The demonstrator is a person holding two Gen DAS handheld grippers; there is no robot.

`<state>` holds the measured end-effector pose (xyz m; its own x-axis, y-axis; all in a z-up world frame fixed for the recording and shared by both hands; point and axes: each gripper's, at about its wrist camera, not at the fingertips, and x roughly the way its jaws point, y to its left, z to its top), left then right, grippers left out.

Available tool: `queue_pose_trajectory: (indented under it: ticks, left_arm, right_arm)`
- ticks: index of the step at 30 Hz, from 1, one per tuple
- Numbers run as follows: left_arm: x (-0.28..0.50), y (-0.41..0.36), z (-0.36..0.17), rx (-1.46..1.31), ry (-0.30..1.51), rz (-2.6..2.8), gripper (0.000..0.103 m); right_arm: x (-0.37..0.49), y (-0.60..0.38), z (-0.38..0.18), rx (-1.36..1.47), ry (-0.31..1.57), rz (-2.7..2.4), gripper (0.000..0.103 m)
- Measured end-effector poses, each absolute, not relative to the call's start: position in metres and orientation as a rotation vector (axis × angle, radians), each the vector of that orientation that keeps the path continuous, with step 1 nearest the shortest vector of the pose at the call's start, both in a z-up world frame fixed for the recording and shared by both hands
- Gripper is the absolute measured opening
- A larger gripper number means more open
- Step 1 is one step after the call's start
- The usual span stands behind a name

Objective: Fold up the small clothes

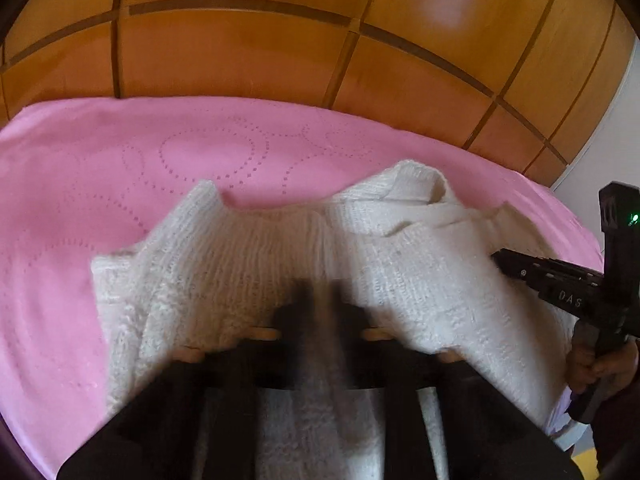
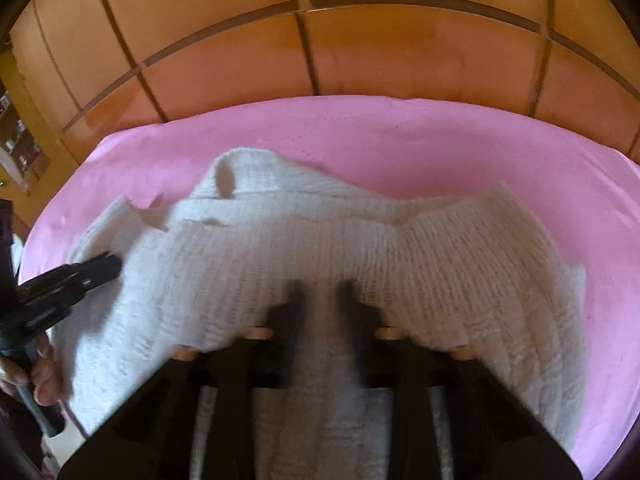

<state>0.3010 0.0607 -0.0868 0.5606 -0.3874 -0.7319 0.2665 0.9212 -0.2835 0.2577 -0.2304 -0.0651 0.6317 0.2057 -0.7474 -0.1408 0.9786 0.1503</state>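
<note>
A cream knitted garment lies on a pink sheet, its near edge lifted; it also shows in the right wrist view. My left gripper is shut on that near edge, with knit bunched between the fingers. My right gripper holds the same edge further along, its fingers a little apart with knit between them. Each gripper shows in the other's view: the right one at the garment's right side, the left one at its left side.
The pink sheet covers a bed that stretches beyond the garment. Orange wooden wardrobe panels stand behind the bed. A white wall is at the far right. A hand grips the left tool's handle.
</note>
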Motion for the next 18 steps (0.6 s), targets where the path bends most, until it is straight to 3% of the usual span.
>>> queue_pose_trajectory:
  ticks: [10, 18]
  left_arm:
    - [0.319, 0.066, -0.058, -0.194, 0.741, -0.269, 0.003]
    - [0.356, 0.063, -0.111, -0.136, 0.911, -0.144, 0.003]
  right_arm:
    - [0.270, -0.238, -0.036, 0.102, 0.726, 0.111, 0.003]
    - [0.299, -0.234, -0.084, 0.076, 0.836, 0.033, 0.004]
